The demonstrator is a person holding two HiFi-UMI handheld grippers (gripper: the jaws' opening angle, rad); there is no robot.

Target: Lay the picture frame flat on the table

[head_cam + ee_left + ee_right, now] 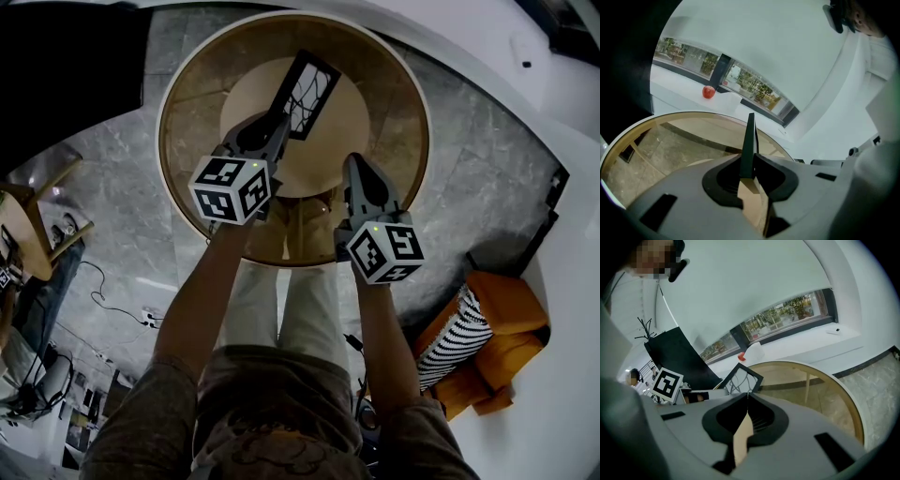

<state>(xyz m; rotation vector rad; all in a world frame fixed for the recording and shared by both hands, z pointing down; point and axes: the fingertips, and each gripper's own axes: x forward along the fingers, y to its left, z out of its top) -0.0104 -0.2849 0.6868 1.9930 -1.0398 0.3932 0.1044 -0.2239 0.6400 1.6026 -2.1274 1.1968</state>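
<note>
One picture frame [309, 89], black-edged. Two hand-held grippers: the left hand-held gripper [284, 118] and the right hand-held gripper [354, 161]. Each carries one marker cube [232, 187], so two cubes in all. One round bench [412, 122] with a glass top and a wooden rim. One person, seen from above, with two forearms reaching forward. One orange armchair [506, 309] holding one striped cushion [455, 339]. One small red round object [708, 92] over by the window.

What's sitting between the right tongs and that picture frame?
Nothing: in the head view only bare table separates the right tongs from the picture frame.
</note>
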